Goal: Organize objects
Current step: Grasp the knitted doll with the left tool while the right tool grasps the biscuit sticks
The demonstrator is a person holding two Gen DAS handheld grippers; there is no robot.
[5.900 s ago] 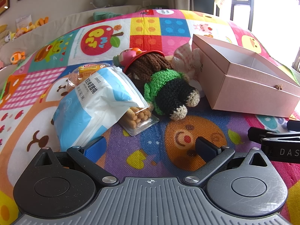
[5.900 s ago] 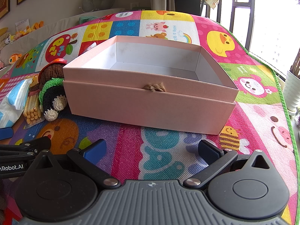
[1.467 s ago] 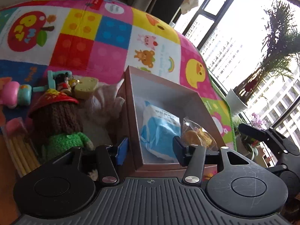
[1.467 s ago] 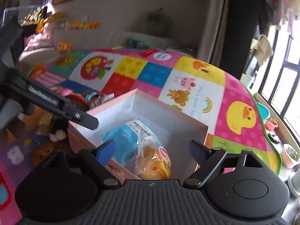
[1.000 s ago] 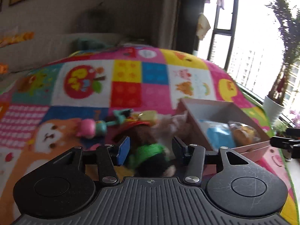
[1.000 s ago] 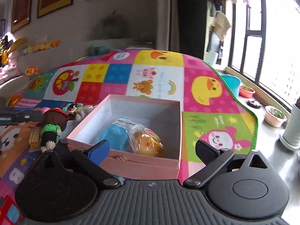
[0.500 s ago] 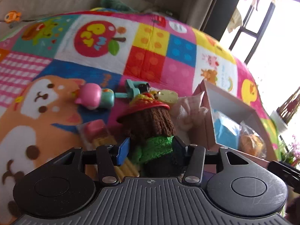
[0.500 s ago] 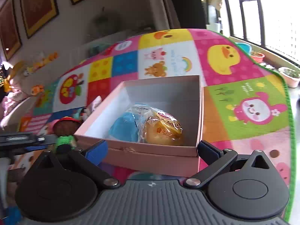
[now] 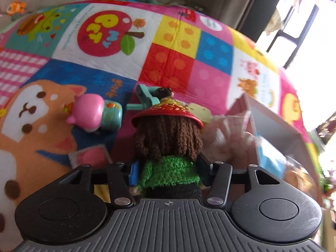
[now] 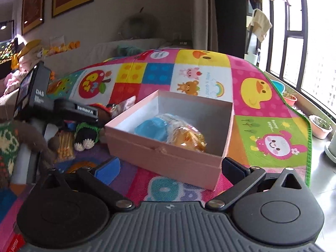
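Crocheted doll [image 9: 168,147] now clamped by left hand-held gripper [image 9: 169,169].

The doll [image 9: 168,147] is sitting between the fingers of the left gripper [image 9: 169,171], on the play mat [image 9: 172,48]. The box [image 10: 168,157] is lying to its right, with a tissue pack [image 10: 151,126] and a bread bag [image 10: 187,137] sitting side by side in it. A toy [image 9: 94,116] is lying behind the doll to its left, and a biscuit pack [image 10: 64,145] is lying just left of the doll.
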